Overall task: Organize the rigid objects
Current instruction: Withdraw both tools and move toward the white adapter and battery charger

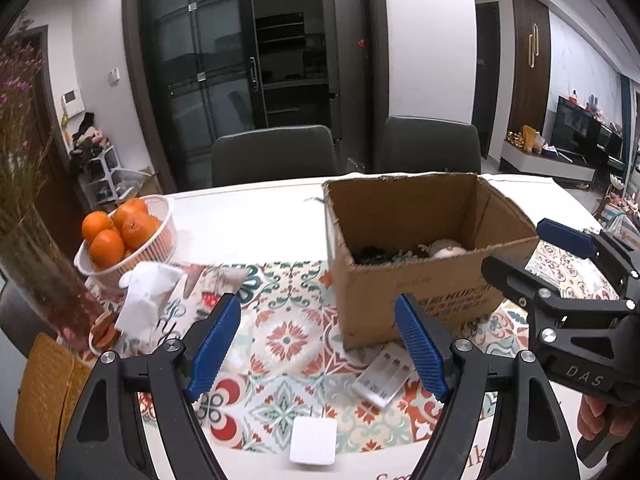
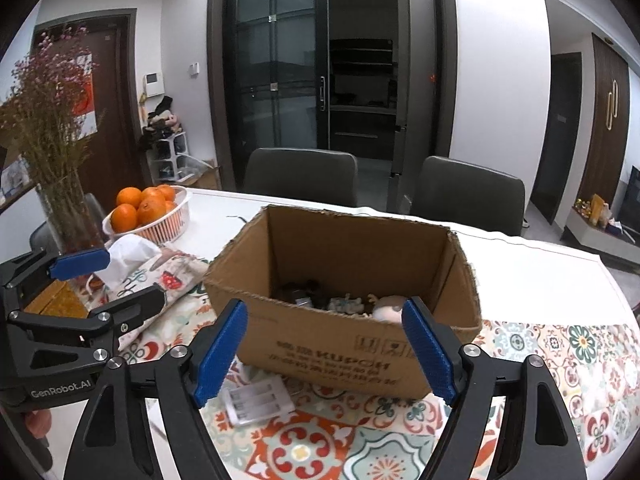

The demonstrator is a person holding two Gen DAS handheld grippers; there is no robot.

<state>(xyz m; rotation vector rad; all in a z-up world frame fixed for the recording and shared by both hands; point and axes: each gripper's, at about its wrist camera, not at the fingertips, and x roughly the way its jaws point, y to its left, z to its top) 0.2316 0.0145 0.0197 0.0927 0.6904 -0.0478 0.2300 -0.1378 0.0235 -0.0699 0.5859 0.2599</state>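
white walls [image 2: 500,80], dark glass doors [image 2: 280,72], grey chairs [image 2: 302,176]

I see the cardboard box [image 2: 344,304] standing on the counter [image 2: 520,264], small items lying inside it. Just before its near wall lies a flat pack [image 2: 256,400]. Left of the box sits a fruit basket [image 1: 128,240], with a tissue pack [image 1: 148,300] in front. Two chairs [image 2: 300,176] stand behind the counter.

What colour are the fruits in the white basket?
Orange: the fruits piled in the white basket show best in the left wrist view.
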